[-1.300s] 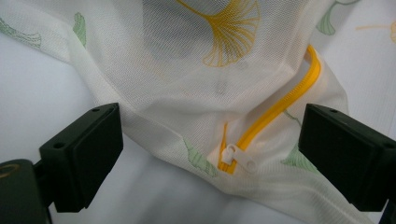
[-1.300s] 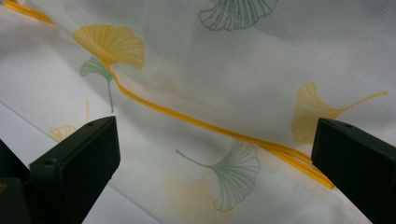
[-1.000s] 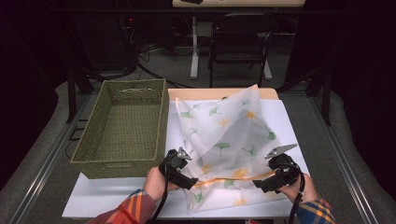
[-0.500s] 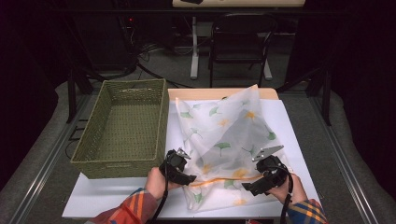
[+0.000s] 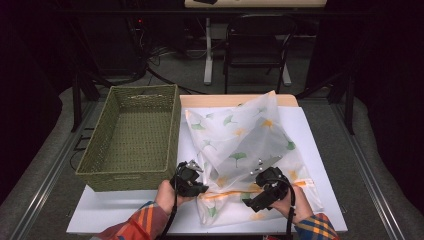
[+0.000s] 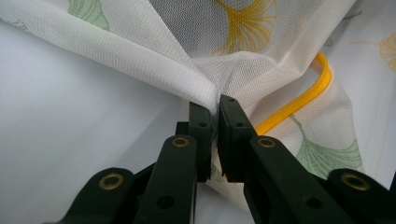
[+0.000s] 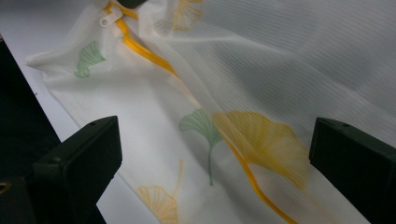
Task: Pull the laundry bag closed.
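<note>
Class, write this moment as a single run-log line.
left gripper: just closed, pinching mesh bag edge | right gripper: open over bag | basket: left of bag

- The woven basket (image 5: 131,137) is the landmark: its tall walls close off the table's left half, and its hollow inside is open from above.
- Right of the basket, the mesh laundry bag (image 5: 247,150) lies crumpled and peaked over most of the white board (image 5: 320,150).
- Bare board runs as a strip in front of the basket and along the far right edge.
- The left gripper (image 5: 189,179), beside the basket's near right corner, pinches the bag's edge, leaving only a narrow gap there.
</note>
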Tool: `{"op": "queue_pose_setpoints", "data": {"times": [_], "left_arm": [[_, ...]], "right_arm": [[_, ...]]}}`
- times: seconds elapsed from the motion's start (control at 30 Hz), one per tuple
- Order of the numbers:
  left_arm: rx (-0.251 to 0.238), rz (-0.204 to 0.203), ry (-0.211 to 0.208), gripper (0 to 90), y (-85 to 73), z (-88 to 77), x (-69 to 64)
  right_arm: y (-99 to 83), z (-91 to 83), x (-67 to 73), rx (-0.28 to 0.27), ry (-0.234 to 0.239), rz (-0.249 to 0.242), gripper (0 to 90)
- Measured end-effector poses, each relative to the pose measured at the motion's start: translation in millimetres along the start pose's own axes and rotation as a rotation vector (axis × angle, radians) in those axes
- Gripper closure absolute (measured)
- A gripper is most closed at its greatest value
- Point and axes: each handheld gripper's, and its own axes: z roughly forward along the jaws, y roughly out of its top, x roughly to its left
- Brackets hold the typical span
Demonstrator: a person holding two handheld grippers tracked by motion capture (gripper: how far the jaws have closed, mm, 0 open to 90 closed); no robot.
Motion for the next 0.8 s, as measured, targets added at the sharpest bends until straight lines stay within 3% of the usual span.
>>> {"op": "queue_pose_setpoints", "data": {"times": [0.5,0.6,0.7,0.8], "left_arm": [[-0.032,-0.009,-0.016,84.8,0.0,-6.2,-0.1],[-0.001,-0.020,-0.021,76.8,-3.5,-3.6,2.3],[0.013,-0.031,-0.024,76.9,-9.2,-2.8,4.4],[0.007,-0.040,-0.034,83.1,-10.8,-3.7,5.6]], "right_arm": [[33.4,25.2,30.5,0.007,0.086,-0.075,3.5],[39.3,30.7,37.9,0.012,0.103,-0.093,3.6],[42.1,35.2,42.5,0.011,0.111,-0.098,7.1],[43.6,36.9,47.1,0.004,0.111,-0.113,15.3]]}}
